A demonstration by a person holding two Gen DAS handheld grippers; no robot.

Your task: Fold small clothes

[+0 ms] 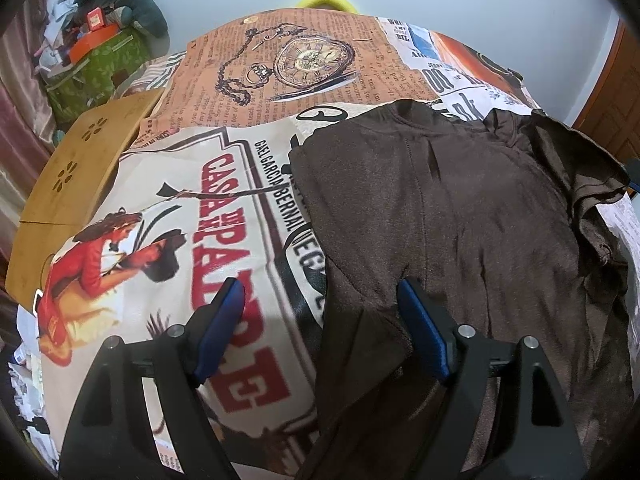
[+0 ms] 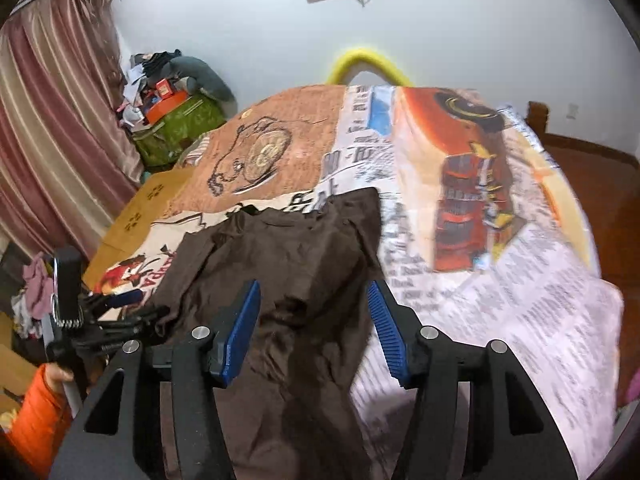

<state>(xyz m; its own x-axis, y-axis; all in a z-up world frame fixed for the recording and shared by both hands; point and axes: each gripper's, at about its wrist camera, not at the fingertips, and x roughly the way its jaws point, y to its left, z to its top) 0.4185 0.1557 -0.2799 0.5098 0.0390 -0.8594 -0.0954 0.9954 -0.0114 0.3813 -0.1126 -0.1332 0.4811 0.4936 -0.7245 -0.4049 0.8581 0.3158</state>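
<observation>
A brown garment (image 1: 460, 216) lies spread on the printed bedcover (image 1: 192, 208) of the bed. The left tongs (image 1: 320, 304) gape wide over its left edge, gripping nothing. The right tongs (image 2: 314, 304) hang equally wide above its crumpled side, also empty

Both wrist cameras looked forward, close, past blue-padded fingers (image 1: 224, 312) (image 2: 240, 332); both shared the crumpled brown cloth garment (image 1: 460, 208) (image 2: 288, 248) ahead.

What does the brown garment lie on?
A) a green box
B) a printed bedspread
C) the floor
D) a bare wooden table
B: the brown garment is spread over the bedspread with its poster and newspaper prints, and both tongs, left and right, hang open above it.
</observation>
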